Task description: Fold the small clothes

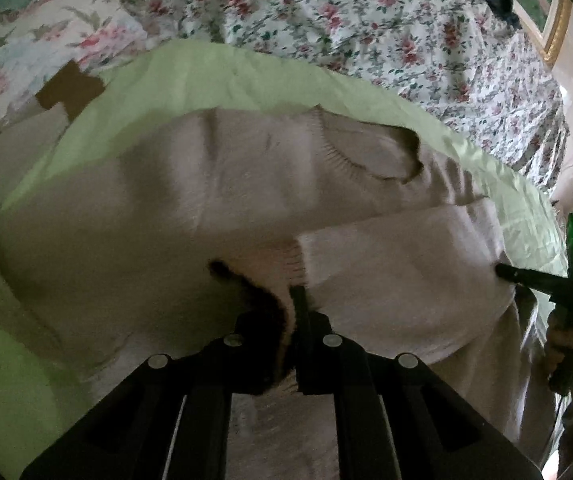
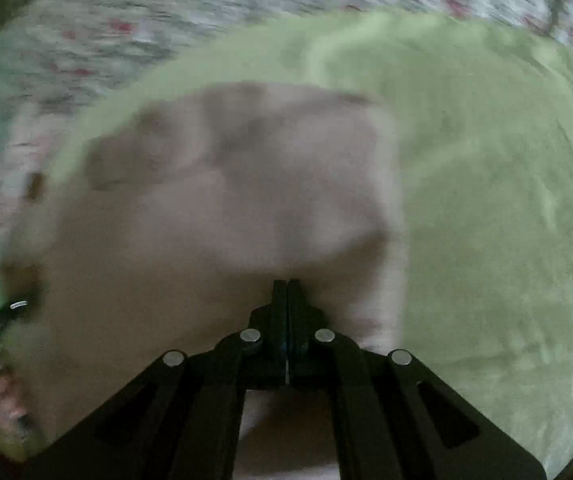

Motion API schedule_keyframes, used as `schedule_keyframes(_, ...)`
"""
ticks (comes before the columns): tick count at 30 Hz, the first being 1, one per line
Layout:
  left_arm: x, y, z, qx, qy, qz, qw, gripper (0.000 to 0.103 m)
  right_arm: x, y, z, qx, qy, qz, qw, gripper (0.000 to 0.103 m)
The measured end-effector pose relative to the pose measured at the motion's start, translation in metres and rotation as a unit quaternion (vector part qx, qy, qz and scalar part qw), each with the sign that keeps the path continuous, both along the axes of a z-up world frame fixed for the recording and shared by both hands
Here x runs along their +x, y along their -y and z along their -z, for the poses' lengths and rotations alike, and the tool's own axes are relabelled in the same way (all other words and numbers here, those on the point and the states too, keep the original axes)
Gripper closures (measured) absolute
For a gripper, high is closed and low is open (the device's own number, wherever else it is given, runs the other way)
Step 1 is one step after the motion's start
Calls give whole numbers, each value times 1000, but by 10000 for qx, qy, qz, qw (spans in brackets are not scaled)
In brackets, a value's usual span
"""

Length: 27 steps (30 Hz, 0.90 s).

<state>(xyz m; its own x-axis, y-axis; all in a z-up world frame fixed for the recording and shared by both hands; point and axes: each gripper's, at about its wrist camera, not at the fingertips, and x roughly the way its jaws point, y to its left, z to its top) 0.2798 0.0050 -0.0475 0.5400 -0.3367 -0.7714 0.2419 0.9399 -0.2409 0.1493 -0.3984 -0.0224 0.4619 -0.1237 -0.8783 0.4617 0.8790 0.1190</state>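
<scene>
A small beige knit sweater lies on a light green cloth, neck opening toward the far right. One sleeve is folded across the body. My left gripper is shut on the sweater's lower edge beside the sleeve cuff. My right gripper is shut on the sweater at its near right edge; that view is blurred. The right gripper also shows in the left wrist view at the sweater's right side, held by a hand.
The green cloth lies on a floral bedspread. A brown patch sits at the cloth's far left corner. A gold picture frame and a pale wall are at the far right.
</scene>
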Motion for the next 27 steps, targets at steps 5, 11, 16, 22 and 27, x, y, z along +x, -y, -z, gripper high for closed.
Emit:
schedule_keyframes(5, -15, -17, -3, 252, 34, -26, 9997, 90, -24, 2, -18, -143, 179, 478, 9986, 102)
schedule_keyframes(11, -28, -59, -29, 290, 221, -395, 9986, 80, -41, -35, -35, 209, 482, 159, 9985, 50)
schedule_keyframes(16, -7, -105, -63, 612, 627, -997, 9912, 42, -50, -85, -35, 534, 571, -431, 9960, 49)
schedule_keyframes(22, 79, -131, -64, 1665, 611, -1234, 9764, 24, -56, -118, -19, 980, 466, -617, 9922, 49)
schedule_keyframes(27, 148, -134, -20, 2331, 75, -1146, 9656, 21, -59, -127, -12, 1151, 442, -577, 9907, 49)
